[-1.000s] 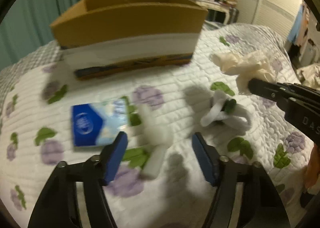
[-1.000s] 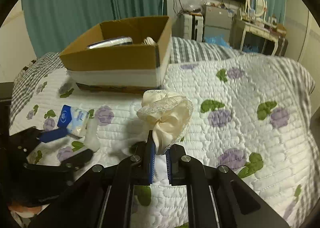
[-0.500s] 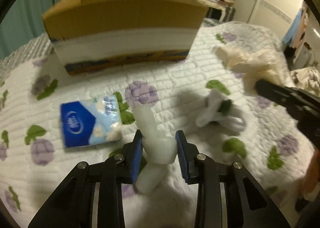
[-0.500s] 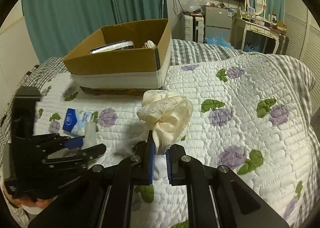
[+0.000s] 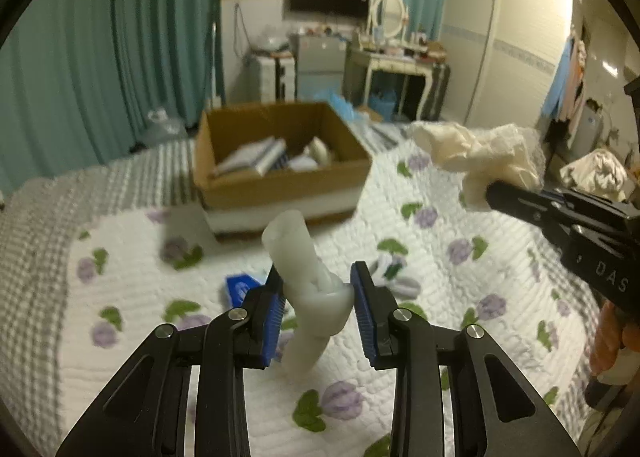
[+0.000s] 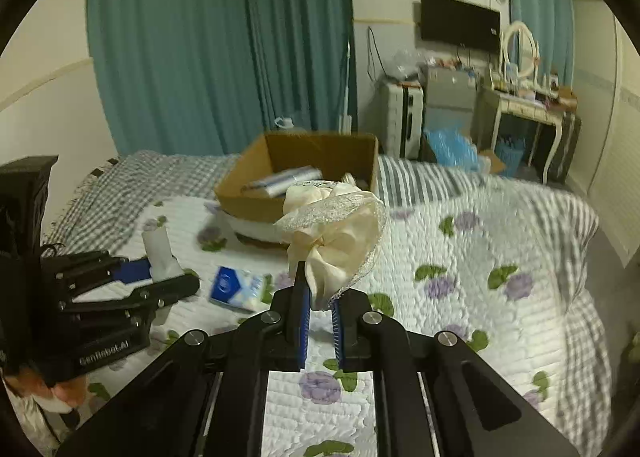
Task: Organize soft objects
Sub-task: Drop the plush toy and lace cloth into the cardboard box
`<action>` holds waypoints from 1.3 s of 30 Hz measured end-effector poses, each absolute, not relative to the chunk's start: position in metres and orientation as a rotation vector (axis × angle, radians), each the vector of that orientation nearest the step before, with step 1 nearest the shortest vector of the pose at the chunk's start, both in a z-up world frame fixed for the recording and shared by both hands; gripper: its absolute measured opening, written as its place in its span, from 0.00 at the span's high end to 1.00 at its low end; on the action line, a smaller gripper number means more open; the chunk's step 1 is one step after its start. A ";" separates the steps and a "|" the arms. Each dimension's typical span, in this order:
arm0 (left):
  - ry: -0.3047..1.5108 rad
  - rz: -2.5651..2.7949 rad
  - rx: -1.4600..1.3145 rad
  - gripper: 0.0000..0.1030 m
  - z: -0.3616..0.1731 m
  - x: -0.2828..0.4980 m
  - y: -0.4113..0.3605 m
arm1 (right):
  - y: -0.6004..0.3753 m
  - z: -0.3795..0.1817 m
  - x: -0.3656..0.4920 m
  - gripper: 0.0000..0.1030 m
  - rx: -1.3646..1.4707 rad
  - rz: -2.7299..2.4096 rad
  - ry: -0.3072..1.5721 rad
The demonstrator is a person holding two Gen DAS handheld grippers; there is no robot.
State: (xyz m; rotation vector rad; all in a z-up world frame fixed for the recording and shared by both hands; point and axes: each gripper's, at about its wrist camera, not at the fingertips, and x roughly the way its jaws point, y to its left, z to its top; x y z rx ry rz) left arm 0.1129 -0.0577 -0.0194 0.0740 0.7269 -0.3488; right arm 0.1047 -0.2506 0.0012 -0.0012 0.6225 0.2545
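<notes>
Rubbery and pale, the white soft tube (image 5: pixel 306 289) sits pinched in my left gripper (image 5: pixel 316 299), low centre of the left wrist frame, both blue pads (image 5: pixel 362 307) pressed against its bulged middle. It looks light and squashy, so I judge the thick waist the best place to hold it; its thin ends would likely flop. My right gripper (image 6: pixel 319 311) is clenched on the cream lace scrunchie (image 6: pixel 334 235), centre of the right wrist frame. That fabric seems almost weightless and crushable, and gripping the gathered base looks secure.

Below both, the quilt (image 6: pixel 500 257) is padded and white, with purple flowers and green leaves. 1 blue tissue pack (image 6: pixel 236 287) and a white sock bundle (image 5: pixel 396 279) lie on it. At upper centre, the cardboard box (image 5: pixel 280 161) stands open with several items inside, well apart from both grippers. Teal curtains (image 6: pixel 208 45) fill the upper left, and a wall television (image 6: pixel 460 23) and a dressing table (image 6: pixel 528 105) sit upper right.
</notes>
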 end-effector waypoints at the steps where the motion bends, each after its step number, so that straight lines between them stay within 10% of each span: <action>1: 0.711 -0.348 0.076 0.69 -0.012 0.109 -0.055 | -0.248 0.009 0.100 0.91 -0.005 0.264 0.613; 15: 0.603 -0.310 0.127 0.69 0.043 0.175 -0.044 | -0.227 0.060 0.152 0.91 -0.025 0.339 0.553; 33: 0.721 -0.248 0.181 0.65 -0.058 0.360 -0.078 | -0.222 -0.050 0.378 0.91 0.097 0.337 0.696; 35: 0.734 -0.230 0.200 0.59 -0.068 0.367 -0.080 | -0.225 -0.057 0.383 0.91 0.106 0.329 0.690; 37: 0.735 -0.215 0.217 0.33 -0.071 0.367 -0.081 | -0.227 -0.059 0.384 0.84 0.121 0.351 0.682; 39: 0.707 -0.210 0.210 0.20 -0.066 0.360 -0.080 | -0.232 -0.056 0.380 0.57 0.125 0.336 0.672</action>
